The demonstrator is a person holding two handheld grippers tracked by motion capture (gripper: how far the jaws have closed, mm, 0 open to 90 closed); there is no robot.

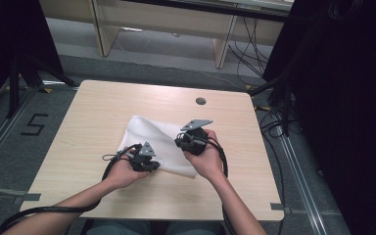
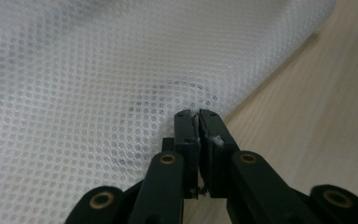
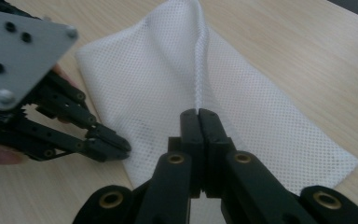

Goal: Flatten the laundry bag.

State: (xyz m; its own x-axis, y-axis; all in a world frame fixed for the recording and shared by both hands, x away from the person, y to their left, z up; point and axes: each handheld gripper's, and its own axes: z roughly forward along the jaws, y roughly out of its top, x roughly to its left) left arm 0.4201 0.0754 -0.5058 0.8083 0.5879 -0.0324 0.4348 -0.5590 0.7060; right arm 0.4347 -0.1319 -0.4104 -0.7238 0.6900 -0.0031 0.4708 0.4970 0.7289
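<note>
A light wood-grain counter [image 1: 103, 112] is seen from above, set on a grey floor with black cables trailing at the right and a "5" marked at the left. A small round grommet [image 1: 200, 101] is set into the counter near its far edge. A white mesh cloth [image 1: 149, 134] is spread near the middle of the counter, between the two hands and reaching beyond them.

The left gripper [image 1: 149, 166] is held at the near left edge of the cloth. In the left gripper view its fingers [image 2: 186, 135] are brought together at the cloth's edge [image 2: 121, 93], with a thin bit of white mesh caught between the pads.

The right gripper [image 1: 183, 143] is held over the cloth's right part. In the right gripper view its fingers [image 3: 191, 128] are pressed together on a raised ridge of the mesh [image 3: 198, 70], which is lifted into a fold running away from the tips. The left gripper [image 3: 116, 147] is seen there at the cloth's near corner, its fingertips closed at the edge.
</note>
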